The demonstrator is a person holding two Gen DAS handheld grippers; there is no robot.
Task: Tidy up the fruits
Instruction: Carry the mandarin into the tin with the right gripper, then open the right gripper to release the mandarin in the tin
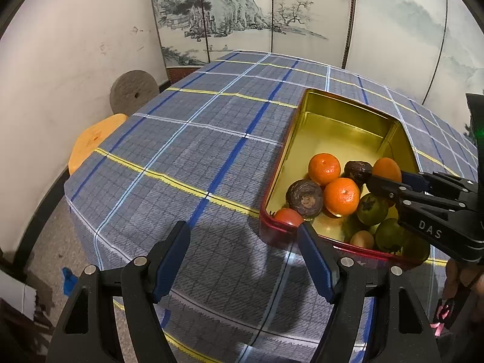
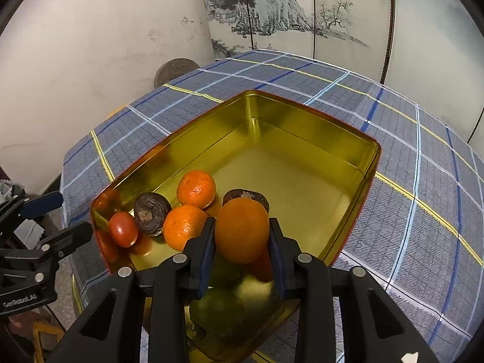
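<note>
A gold-lined red tin sits on the checked tablecloth and holds several fruits. My right gripper is shut on an orange just above the tin's near end. In the tin lie two tangerines, two dark brown fruits, a red tomato and green fruits. My left gripper is open and empty over the cloth, just left of the tin's near corner.
The blue checked tablecloth covers the table. An orange stool and a grey round stone stand off the table's left edge. A painted folding screen stands behind.
</note>
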